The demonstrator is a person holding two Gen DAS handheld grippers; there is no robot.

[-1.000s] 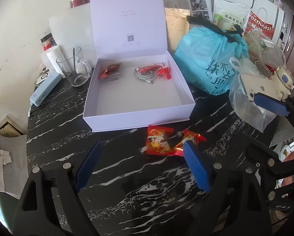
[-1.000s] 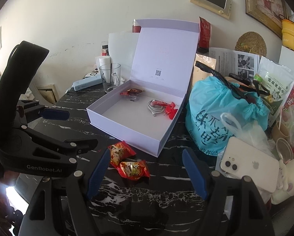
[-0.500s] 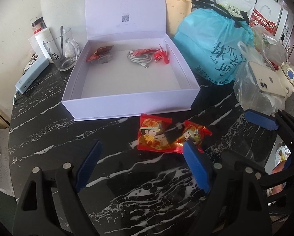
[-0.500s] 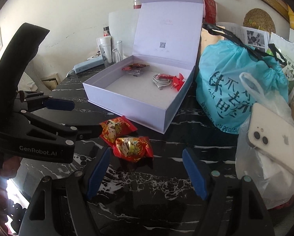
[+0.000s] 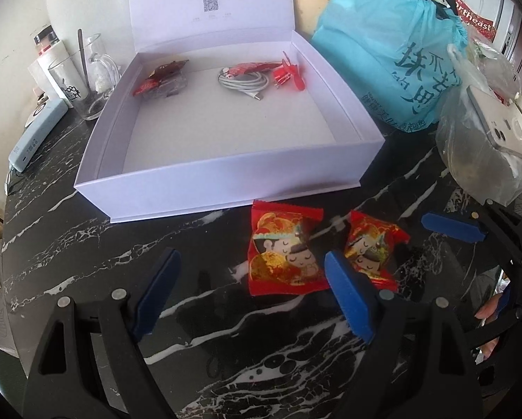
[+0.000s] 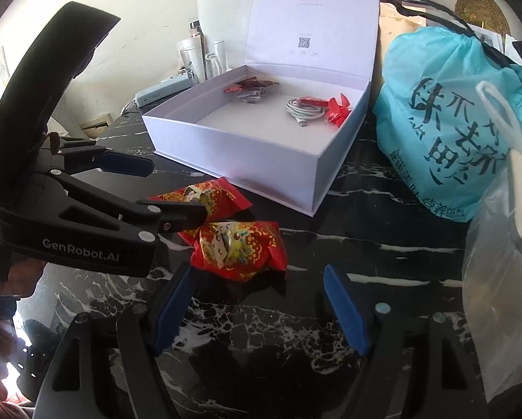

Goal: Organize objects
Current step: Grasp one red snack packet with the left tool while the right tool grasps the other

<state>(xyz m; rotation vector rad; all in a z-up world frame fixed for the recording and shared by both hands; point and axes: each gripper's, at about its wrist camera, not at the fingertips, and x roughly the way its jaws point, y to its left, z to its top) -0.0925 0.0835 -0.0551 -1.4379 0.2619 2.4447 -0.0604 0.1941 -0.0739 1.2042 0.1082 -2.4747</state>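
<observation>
Both grippers — left gripper (image 5: pixel 248 288), right gripper (image 6: pixel 257 305) — hover with jaws spread, empty; the two candy packets (image 5: pixel 283 253) overlap, so one grab could drag both off the counter (image 5: pixel 86 244).

We see a black worktop (image 5: pixel 86 244) veined with white, a pale lilac box (image 5: pixel 226 171), two red-and-gold candy packets (image 5: pixel 282 255) printed with cartoon faces, a turquoise bag (image 5: pixel 383 52) with dark lettering, and blue pads (image 5: pixel 348 296).
</observation>
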